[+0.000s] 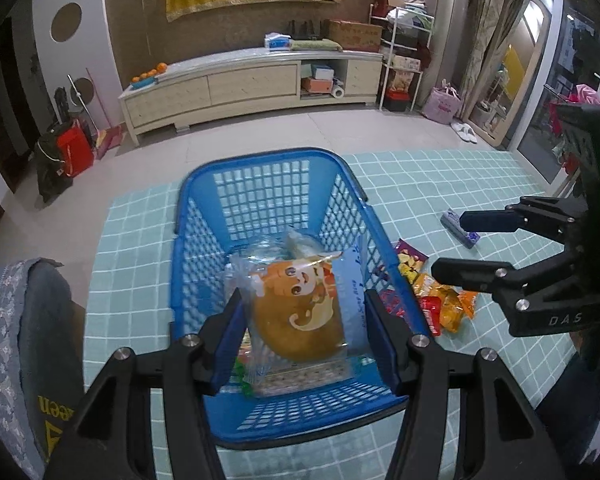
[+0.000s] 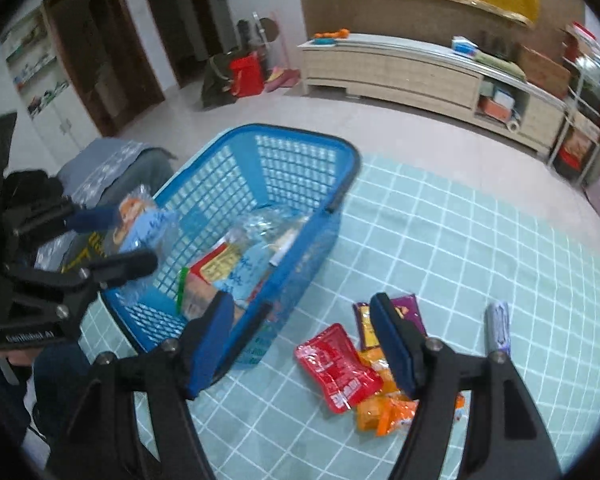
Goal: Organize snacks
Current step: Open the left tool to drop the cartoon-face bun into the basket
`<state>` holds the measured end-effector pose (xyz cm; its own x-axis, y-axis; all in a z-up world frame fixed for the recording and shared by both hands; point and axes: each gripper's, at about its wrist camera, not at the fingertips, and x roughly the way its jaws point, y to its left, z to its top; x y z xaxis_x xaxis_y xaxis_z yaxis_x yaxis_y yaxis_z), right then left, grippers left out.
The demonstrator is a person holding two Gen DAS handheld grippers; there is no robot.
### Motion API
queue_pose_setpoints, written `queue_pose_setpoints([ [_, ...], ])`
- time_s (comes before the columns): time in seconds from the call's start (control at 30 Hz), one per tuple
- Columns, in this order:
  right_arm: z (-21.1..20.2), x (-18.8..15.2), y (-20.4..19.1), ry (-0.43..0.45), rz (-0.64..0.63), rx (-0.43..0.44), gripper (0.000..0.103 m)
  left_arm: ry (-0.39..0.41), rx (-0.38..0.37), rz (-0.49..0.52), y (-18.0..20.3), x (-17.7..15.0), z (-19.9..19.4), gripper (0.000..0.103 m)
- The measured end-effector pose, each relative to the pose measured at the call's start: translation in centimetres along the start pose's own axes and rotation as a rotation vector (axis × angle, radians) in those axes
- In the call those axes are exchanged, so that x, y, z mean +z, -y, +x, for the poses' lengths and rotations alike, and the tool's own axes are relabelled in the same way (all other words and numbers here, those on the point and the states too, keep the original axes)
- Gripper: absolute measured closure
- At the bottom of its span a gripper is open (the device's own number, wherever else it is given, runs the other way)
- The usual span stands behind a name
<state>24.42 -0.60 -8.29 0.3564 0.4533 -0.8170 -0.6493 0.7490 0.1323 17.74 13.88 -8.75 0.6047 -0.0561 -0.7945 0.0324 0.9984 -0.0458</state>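
Hovering above the blue basket (image 1: pixel 260 200), the left tool (image 1: pixel 304 320) is clamped on a clear bread packet (image 1: pixel 300 312) printed with an orange cartoon — held over the snacks already lying inside. Off to the right, the right tool (image 2: pixel 300 340) hangs with fingers apart and nothing between them, over the loose snacks on the teal checked cloth (image 2: pixel 460 240): a red packet (image 2: pixel 338 366), an orange packet (image 2: pixel 384 414), a purple packet (image 2: pixel 408 312) — and a purple bar (image 2: pixel 498 326) lying apart.
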Motion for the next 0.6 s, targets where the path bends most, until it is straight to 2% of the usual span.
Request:
queue_pose_setpoints([
  [0.47,0.8,-1.0,4.0,-0.001,0.079,-0.029,0.029,-0.086,-0.033,-0.005,1.4,1.0,5.0,0.048],
  [0.53,0.9,-1.0,4.3,-0.001,0.085,-0.033,0.029,-0.087,-0.026,0.011,1.6,1.2,5.1,0.044],
  [0.6,0.8,-1.1,4.5,0.004,0.089,-0.037,0.029,-0.075,-0.003,0.040,2.1,1.3,4.9,0.036],
])
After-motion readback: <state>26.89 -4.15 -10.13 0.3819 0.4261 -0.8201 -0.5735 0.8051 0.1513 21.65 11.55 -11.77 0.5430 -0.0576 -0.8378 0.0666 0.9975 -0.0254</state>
